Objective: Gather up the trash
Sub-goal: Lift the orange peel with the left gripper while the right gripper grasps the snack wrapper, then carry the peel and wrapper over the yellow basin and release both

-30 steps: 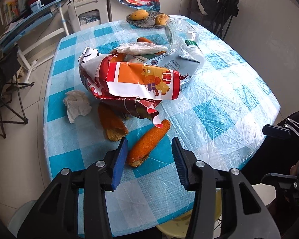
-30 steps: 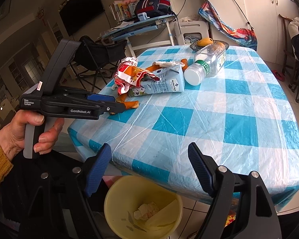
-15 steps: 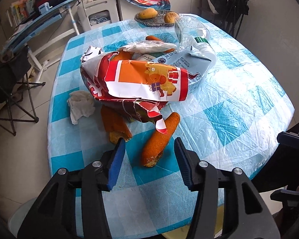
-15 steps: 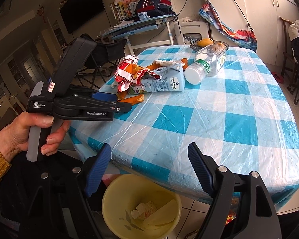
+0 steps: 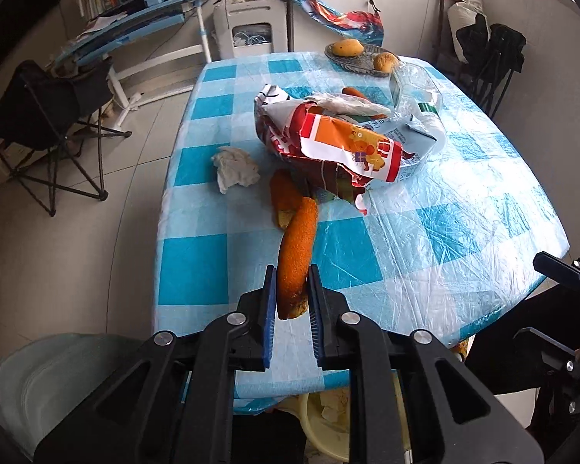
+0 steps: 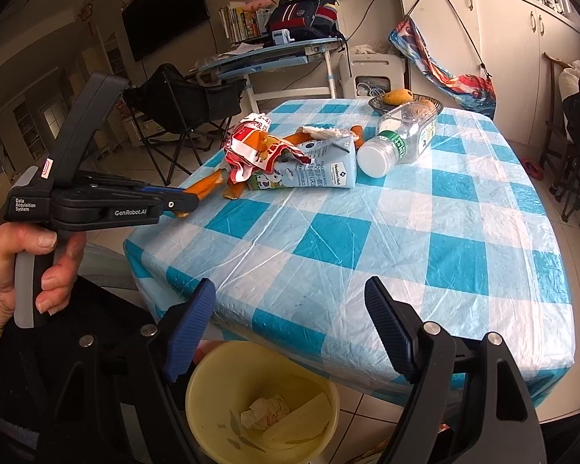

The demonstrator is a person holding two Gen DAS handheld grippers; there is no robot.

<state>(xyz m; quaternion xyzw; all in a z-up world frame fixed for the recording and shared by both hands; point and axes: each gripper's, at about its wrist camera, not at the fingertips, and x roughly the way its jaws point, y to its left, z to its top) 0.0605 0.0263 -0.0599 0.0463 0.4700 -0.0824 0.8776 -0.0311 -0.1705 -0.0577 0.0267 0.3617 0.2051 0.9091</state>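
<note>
At the near-left edge of the checked table (image 5: 464, 232): orange peel strip (image 5: 297, 247), pinched at its near end by left gripper (image 5: 292, 290). Behind it: second peel (image 5: 284, 193), crumpled tissue (image 5: 234, 168), torn wrapper (image 5: 344, 143), milk carton (image 6: 321, 168), plastic bottle (image 6: 398, 141). Below table edge: yellow bin (image 6: 263, 398); right gripper (image 6: 290, 332) above it, spread wide, holding nothing.

The worktop (image 6: 464, 208) lay bare across its near and right-hand squares, open to a gripper. Toward the far left, a torn wrapper (image 5: 340, 143), milk carton (image 6: 321, 170) and tipped bottle (image 6: 398, 139) crowded together, blocking passage.
</note>
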